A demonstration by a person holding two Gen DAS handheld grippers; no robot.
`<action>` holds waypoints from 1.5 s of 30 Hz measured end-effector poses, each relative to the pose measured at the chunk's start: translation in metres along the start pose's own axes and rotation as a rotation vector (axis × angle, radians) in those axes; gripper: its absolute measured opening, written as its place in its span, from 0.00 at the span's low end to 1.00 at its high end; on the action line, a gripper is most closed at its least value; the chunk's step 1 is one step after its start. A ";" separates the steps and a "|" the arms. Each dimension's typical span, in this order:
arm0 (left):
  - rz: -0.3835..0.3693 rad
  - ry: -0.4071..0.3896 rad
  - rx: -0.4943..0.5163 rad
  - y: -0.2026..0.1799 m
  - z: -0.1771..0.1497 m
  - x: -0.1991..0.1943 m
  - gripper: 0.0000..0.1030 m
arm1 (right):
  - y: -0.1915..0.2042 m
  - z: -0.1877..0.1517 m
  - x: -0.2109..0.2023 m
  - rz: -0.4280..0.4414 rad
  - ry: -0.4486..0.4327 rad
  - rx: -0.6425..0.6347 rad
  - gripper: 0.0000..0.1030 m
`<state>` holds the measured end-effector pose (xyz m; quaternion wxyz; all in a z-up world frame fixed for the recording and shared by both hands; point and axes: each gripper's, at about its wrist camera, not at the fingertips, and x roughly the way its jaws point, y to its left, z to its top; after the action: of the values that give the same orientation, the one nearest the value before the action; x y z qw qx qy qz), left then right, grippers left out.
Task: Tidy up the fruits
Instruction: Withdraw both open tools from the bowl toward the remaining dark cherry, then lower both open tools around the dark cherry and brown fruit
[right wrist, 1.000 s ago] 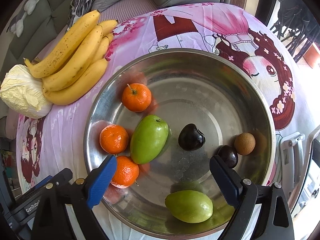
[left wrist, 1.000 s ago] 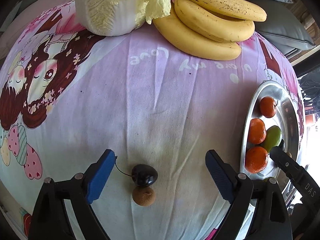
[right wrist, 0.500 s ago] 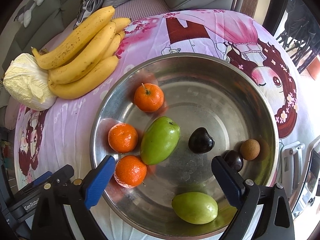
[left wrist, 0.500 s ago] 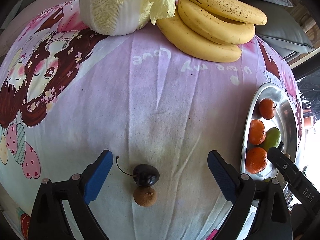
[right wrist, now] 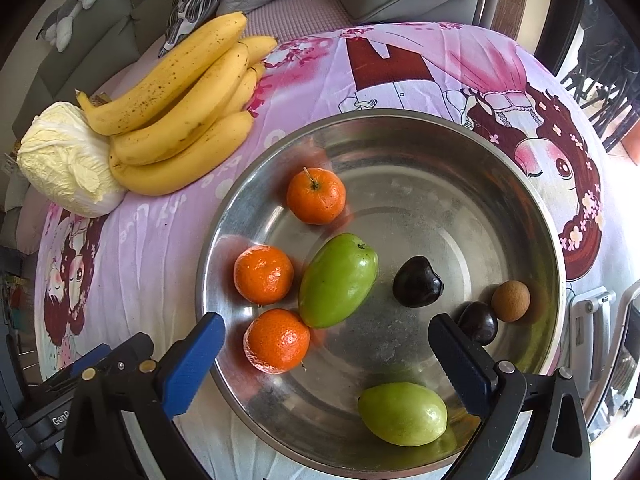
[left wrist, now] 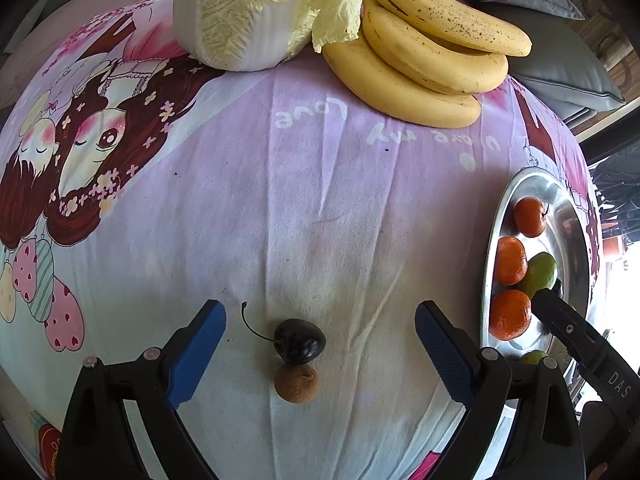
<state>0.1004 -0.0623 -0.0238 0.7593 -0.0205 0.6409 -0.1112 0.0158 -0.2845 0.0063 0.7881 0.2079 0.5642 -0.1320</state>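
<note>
Pink cartoon-print cloth (left wrist: 320, 184) covers the counter, with grey sofa cushions behind it, and the landmark for everything is the big steel bowl (right wrist: 400, 128). Inside it so far: three tangerines, two green fruits, two dark cherries and one small brown longan.

Still outside the bowl, well off to its left on the cloth, are a dark cherry (left wrist: 300, 339) and another brown longan (left wrist: 297, 383), touching each other, longan nearer me. Farther back from the bowl sit the bananas (left wrist: 420, 52) and a napa cabbage (left wrist: 256, 12), resting against each other.

I'd guess the cherry goes next. It looks light, glossy and a bit slippery, soft enough to bruise, so I'd pinch gently across its round body and not by the thin stem curling off to its left. The longan looks light too, with a drier, rougher shell that should grip easier, though it'll probably roll.

My left gripper (left wrist: 320, 340) is wide open, holding nothing, fingers (left wrist: 196, 344) straddling the cherry-longan pair with plenty of gap on both sides. My right gripper (right wrist: 326, 354) hangs over the near side of the bowl, also wide open and empty, not touching any fruit as far as I can see.
</note>
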 end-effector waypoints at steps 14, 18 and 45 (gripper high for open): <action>-0.012 -0.038 -0.057 0.047 -0.010 -0.017 0.93 | 0.043 -0.010 -0.002 0.065 0.003 -0.094 1.00; -0.023 -0.057 -0.085 0.064 -0.012 -0.025 0.93 | 0.057 -0.016 -0.003 0.072 0.003 -0.127 1.00; 0.057 -0.046 -0.182 0.140 -0.040 -0.046 0.93 | 0.137 -0.054 0.024 0.083 0.097 -0.325 1.00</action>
<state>0.0743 0.0879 -0.0110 0.7718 -0.0735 0.6309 -0.0303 0.0393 -0.1380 -0.0064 0.7878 0.1071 0.6065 0.0037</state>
